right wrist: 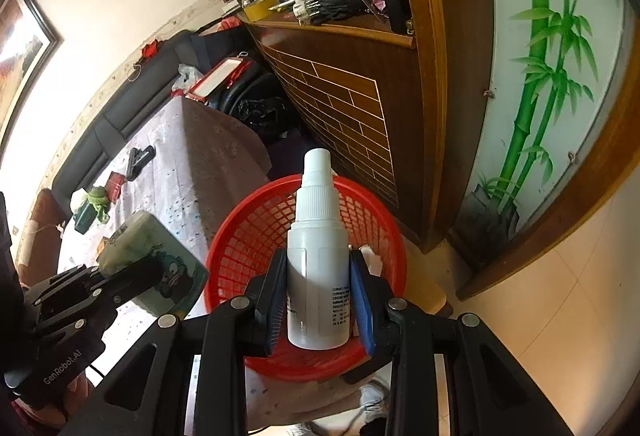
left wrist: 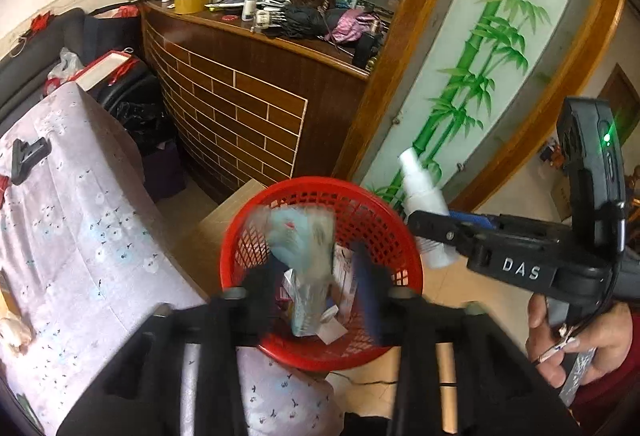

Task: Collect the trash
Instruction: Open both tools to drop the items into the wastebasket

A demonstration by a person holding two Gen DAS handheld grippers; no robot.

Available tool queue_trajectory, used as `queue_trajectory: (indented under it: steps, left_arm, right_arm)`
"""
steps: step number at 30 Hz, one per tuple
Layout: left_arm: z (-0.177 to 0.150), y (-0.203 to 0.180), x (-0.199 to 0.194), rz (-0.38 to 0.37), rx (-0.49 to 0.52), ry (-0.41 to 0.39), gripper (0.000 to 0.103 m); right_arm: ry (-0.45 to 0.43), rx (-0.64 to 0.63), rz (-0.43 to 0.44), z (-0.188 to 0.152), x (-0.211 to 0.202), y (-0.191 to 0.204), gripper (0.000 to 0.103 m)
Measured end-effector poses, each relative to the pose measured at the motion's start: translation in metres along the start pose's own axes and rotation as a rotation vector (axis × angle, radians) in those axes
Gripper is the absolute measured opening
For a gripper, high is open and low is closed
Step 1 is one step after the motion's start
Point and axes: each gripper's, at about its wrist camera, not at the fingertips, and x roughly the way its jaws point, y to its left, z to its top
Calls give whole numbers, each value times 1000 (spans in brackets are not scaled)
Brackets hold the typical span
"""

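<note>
A red mesh basket (left wrist: 248, 232) stands at the table corner; it also shows in the right wrist view (right wrist: 248, 236). My left gripper (left wrist: 320, 276) is shut on a pale blue-green packet (left wrist: 304, 248), blurred, over the basket, which holds paper scraps (left wrist: 332, 328). The packet and left gripper also show in the right wrist view (right wrist: 160, 256). My right gripper (right wrist: 320, 300) is shut on a white spray bottle (right wrist: 318, 236), held upright over the basket. In the left wrist view the bottle (left wrist: 420, 188) sits at the basket's right rim.
A table with a floral cloth (left wrist: 60, 216) lies left, with a black clip (left wrist: 28, 156) on it. A wooden counter (left wrist: 248, 108) cluttered with bottles and tape stands behind. A bamboo-painted panel (left wrist: 480, 56) is to the right. Tiled floor (right wrist: 540, 296) lies right.
</note>
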Motion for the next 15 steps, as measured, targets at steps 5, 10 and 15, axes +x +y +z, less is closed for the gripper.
queue_trajectory:
  steps: [5, 10, 15]
  left_arm:
    - [-7, 14, -13, 46, -44, -25, 48]
    - [-30, 40, -32, 148, -95, -23, 52]
    - [-59, 68, -56, 220, -141, -20, 55]
  right_arm:
    - [-5, 1, -1, 4, 3, -1, 39]
    - [5, -1, 11, -2, 3, 5, 40]
    - [47, -69, 68, -16, 11, 43, 40]
